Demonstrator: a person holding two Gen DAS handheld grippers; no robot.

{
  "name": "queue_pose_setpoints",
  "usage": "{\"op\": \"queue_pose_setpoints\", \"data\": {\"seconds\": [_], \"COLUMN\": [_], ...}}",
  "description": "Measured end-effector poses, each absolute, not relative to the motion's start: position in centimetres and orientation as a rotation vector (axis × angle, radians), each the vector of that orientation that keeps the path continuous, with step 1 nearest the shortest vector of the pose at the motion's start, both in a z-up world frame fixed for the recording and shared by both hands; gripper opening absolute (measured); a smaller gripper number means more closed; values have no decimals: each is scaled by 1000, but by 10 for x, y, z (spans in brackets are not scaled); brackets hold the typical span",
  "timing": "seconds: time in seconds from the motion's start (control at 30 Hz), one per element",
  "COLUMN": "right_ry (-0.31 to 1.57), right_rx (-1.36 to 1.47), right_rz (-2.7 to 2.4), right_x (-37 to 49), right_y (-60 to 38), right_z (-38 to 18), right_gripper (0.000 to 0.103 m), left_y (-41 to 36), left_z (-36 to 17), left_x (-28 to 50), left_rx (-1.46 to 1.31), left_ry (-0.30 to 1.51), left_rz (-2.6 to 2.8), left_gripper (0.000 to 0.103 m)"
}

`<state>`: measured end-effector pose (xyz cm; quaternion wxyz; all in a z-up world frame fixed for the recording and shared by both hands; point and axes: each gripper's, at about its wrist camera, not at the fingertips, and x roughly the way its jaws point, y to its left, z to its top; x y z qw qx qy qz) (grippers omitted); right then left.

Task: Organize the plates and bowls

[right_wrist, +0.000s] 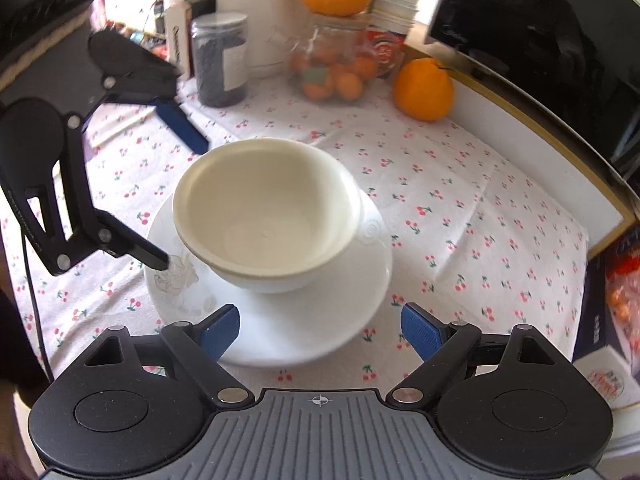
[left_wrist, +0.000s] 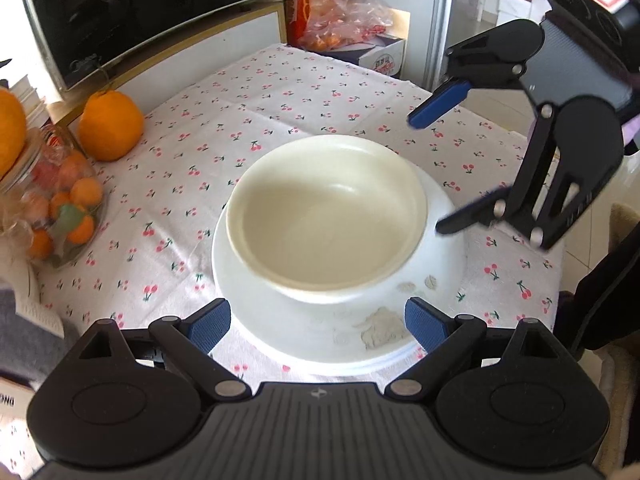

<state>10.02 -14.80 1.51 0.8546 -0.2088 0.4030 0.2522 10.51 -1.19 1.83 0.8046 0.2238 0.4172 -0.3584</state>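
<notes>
Two cream bowls (left_wrist: 326, 216) sat nested one inside the other on a white plate (left_wrist: 320, 340), roughly in the middle of the worktop (left_wrist: 300, 92) with its cherry-print cloth. Both tools were held close to the stack from opposite sides. The left gripper (left_wrist: 318, 322) hovered at one edge of the plate, its jaws spread wide and holding nothing, blue pads either side of the plate's rim. The right gripper (right_wrist: 320, 328) faced it from the far side in much the same way, jaws wide apart and empty.

From where I stood, the stack looked already gathered, so the step seemed to be either lifting it or squaring it up. To do that well, I judged the plate was the thing to take hold of, not the bowls: the upper bowl looked slightly off-centre in the lower one and might rock if nudged. A pinch on the plate's rim from each side, kept level, would have carried everything together. Glazed ware tends to be slippery, so a firm, even squeeze mattered, and tilting risked sliding the bowls off.

Nearby stood a glass jar of small oranges (right_wrist: 332, 68), a large orange (right_wrist: 423, 90) and a dark-filled jar (right_wrist: 220, 62), all well apart from the stack, though worth avoiding on any swing outward
</notes>
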Motion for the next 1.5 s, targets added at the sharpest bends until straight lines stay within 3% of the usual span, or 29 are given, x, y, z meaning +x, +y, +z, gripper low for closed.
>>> {"op": "queue_pose_setpoints", "data": {"seconds": [0.47,0.8,1.5], "right_ry": [833,925,840], "right_rx": [-166,41,40], "right_rz": [274,104,-56], "right_x": [82,54,16], "right_y": [-179,-186,-159], "right_z": [48,54,40], "right_gripper": [90,90,94], "left_y": [-14,-20,-19], "left_z": [27,52,37], "left_x": [60,34,16], "left_rx": [481,324,51], "left_ry": [828,761,869], "left_rz": [-483,-237,38], "left_gripper": [100,102,103]}}
